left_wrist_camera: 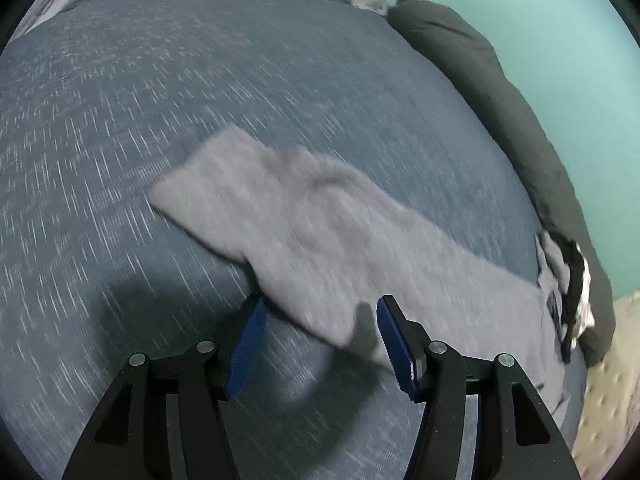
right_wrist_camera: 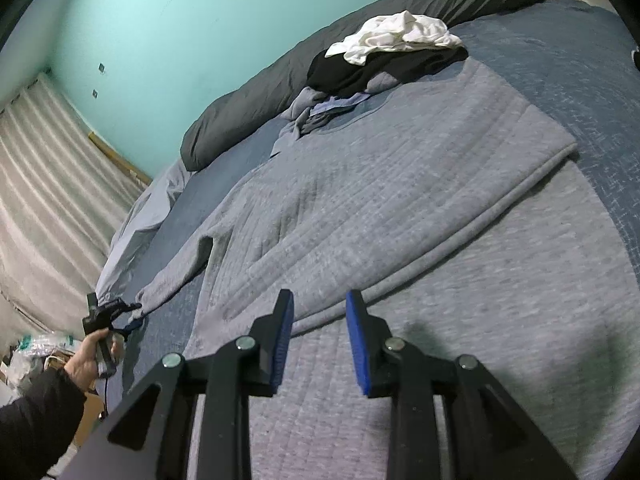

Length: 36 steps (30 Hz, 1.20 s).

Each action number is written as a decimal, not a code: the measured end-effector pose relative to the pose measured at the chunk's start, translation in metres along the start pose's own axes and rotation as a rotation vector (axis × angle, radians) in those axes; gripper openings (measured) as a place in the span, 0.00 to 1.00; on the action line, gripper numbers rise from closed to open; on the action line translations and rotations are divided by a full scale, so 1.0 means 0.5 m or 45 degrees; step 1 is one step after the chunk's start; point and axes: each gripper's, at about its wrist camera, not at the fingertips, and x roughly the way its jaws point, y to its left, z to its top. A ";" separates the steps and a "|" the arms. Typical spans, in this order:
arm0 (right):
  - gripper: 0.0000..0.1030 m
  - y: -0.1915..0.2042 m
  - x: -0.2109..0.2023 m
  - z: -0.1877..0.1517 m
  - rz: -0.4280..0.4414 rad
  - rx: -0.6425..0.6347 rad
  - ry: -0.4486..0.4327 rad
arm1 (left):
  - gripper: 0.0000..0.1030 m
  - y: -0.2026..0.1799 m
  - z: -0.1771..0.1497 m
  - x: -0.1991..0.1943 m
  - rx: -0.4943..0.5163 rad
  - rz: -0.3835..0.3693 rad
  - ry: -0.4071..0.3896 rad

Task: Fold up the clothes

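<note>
While ribbed grey sweatshirt (right_wrist_camera: 400, 200) sprawls, left gripper (left_wrist_camera: 320, 344) gapes.

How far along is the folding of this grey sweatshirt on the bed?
Early stage. Done: the grey sweatshirt lies spread on the blue bedspread, one side already folded over its body. In hand: the open left gripper is at the cuff of the outstretched sleeve; the right gripper hovers open over the body. Left: folding that sleeve in, finishing the sweatshirt, then the pile of clothes near the pillow.

A home bedroom: a bed (right_wrist_camera: 592, 80) with blue cover, dark duvet (right_wrist_camera: 256, 96), turquoise wall (right_wrist_camera: 180, 20) and curtains (right_wrist_camera: 48, 184).
</note>
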 end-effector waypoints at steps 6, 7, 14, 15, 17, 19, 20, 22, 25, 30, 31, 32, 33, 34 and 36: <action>0.26 0.000 0.007 -0.003 -0.002 0.013 0.008 | 0.56 0.012 0.047 0.009 0.002 0.038 -0.042; 0.26 0.001 0.008 -0.003 -0.004 0.012 0.011 | 0.50 0.006 0.050 0.011 0.030 0.049 -0.041; 0.26 0.003 0.004 -0.003 -0.022 -0.018 0.006 | 0.10 -0.092 0.054 -0.021 0.227 -0.021 -0.050; 0.26 -0.001 0.001 -0.002 -0.022 -0.012 0.002 | 0.09 -0.115 0.052 -0.030 0.250 -0.041 -0.055; 0.26 -0.009 -0.004 0.001 -0.022 0.001 -0.005 | 0.09 -0.163 0.052 -0.046 0.300 -0.083 -0.063; 0.26 -0.017 -0.010 0.005 -0.021 0.014 -0.012 | 0.09 -0.229 0.045 -0.063 0.363 -0.125 -0.071; 0.26 -0.021 -0.013 0.006 -0.021 0.021 -0.016 | 0.09 -0.263 0.040 -0.071 0.395 -0.147 -0.075; 0.26 -0.028 -0.018 0.010 -0.021 0.034 -0.023 | 0.09 -0.334 0.028 -0.097 0.464 -0.197 -0.083; 0.26 -0.042 -0.027 0.015 -0.019 0.058 -0.034 | 0.09 -0.449 -0.001 -0.138 0.575 -0.279 -0.092; 0.26 -0.075 -0.045 0.027 -0.016 0.126 -0.063 | 0.09 -0.650 -0.069 -0.210 0.757 -0.409 -0.098; 0.26 -0.081 -0.051 0.031 -0.013 0.136 -0.073 | 0.09 -0.691 -0.091 -0.227 0.793 -0.438 -0.099; 0.26 -0.087 -0.058 0.035 -0.010 0.147 -0.085 | 0.08 -0.736 -0.111 -0.241 0.825 -0.467 -0.101; 0.26 -0.093 -0.063 0.038 -0.006 0.158 -0.094 | 0.08 -0.775 -0.129 -0.256 0.857 -0.496 -0.102; 0.26 -0.099 -0.068 0.041 -0.004 0.168 -0.101 | 0.08 -0.816 -0.146 -0.275 0.896 -0.529 -0.101; 0.26 -0.110 -0.077 0.045 0.001 0.191 -0.111 | 0.08 -0.896 -0.195 -0.298 0.987 -0.584 -0.083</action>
